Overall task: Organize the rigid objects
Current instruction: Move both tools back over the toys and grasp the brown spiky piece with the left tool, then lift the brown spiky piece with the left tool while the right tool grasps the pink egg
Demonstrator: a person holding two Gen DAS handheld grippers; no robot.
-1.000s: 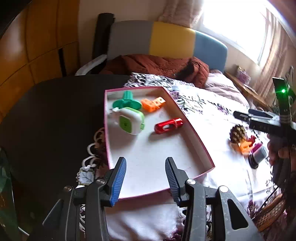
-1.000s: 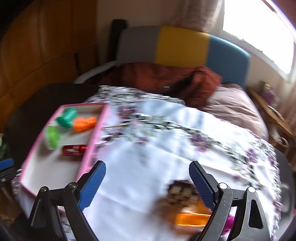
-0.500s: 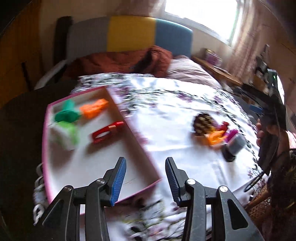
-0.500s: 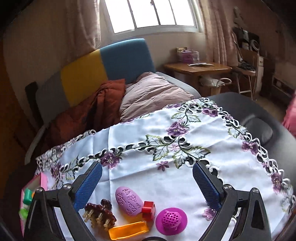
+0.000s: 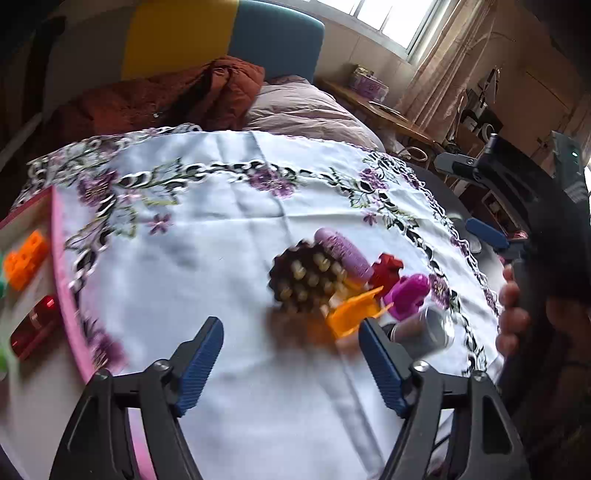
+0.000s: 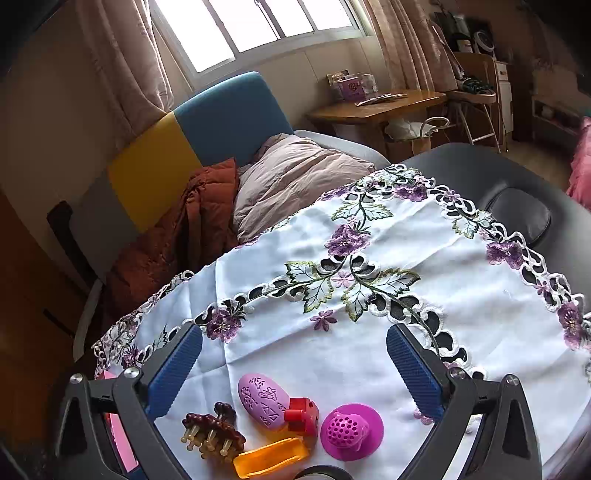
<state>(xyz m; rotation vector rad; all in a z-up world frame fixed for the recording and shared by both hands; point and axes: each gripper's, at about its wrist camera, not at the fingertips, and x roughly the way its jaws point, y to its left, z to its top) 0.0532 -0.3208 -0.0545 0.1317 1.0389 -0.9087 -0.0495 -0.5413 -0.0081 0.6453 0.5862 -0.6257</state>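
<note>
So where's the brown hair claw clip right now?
The brown hair claw clip lies on the white tablecloth, low and left in the right wrist view, touching the orange block and just left of the lilac oval piece.

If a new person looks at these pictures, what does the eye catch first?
Probably the cluster of small toys near the front of the embroidered tablecloth: a brown spiked comb, a lilac oval, a magenta cap and an orange piece. Both open grippers frame it.

Bright window [image 6: 258, 26], curtains [image 6: 122, 66], wooden desk [image 6: 384, 105]
</note>
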